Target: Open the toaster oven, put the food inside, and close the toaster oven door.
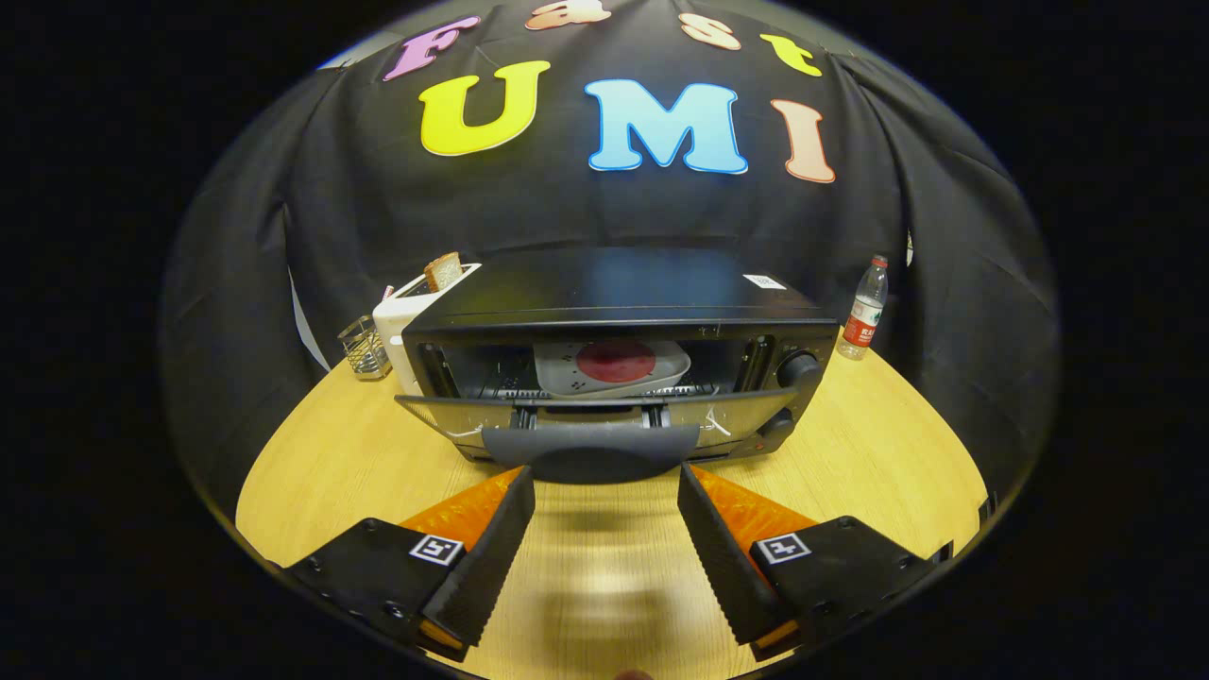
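A black toaster oven [623, 312] stands on the wooden table just ahead of my fingers. Its door [586, 420] is folded down toward me, and the door's dark handle [590, 458] lies right at the fingertips. Inside, on the rack, sits a grey-white plate [661, 376] carrying a round red piece of food [616, 361]. My gripper [606, 477] is open, with nothing between the fingers and bare table showing in the gap. Two knobs [798, 368] sit on the oven's right front panel.
A white pop-up toaster [408, 321] with a slice of bread [442, 271] stands left of the oven, next to a small wire holder [364, 348]. A plastic water bottle [864, 310] stands to the oven's right. The wooden table [897, 444] spreads out on both sides.
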The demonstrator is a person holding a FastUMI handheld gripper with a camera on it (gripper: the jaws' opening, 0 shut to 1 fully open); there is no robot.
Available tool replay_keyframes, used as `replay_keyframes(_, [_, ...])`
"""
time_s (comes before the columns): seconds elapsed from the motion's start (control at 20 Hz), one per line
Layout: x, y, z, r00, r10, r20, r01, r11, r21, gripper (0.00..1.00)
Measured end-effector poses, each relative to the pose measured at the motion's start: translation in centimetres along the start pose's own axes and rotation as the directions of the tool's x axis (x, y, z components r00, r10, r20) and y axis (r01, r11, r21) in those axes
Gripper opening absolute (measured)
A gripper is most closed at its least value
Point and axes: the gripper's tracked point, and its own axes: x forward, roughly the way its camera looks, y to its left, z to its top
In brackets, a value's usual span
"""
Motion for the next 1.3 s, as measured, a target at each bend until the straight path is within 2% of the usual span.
replay_keyframes(0.25, [-2.3, -1.1, 3.5, 0.99, 0.016, 0.139, -0.02, 0.999, 0.031, 0.97])
replay_keyframes(0.5, [-8.8, -4.3, 6.1, 0.961, 0.001, 0.278, 0.004, 1.0, -0.017, 0.97])
replay_keyframes(0.7, [-16.1, -7.4, 9.7, 0.905, -0.029, 0.424, 0.079, 0.992, -0.101, 0.97])
replay_keyframes(0.85, [-21.6, -10.1, 12.3, 0.858, -0.046, 0.511, 0.118, 0.987, -0.108, 0.97])
replay_keyframes(1.05, [-27.4, -14.2, 12.7, 0.844, -0.072, 0.532, 0.12, 0.991, -0.055, 0.98])
replay_keyframes(1.3, [-33.6, -18.6, 11.6, 0.818, -0.046, 0.573, 0.101, 0.993, -0.064, 0.98])
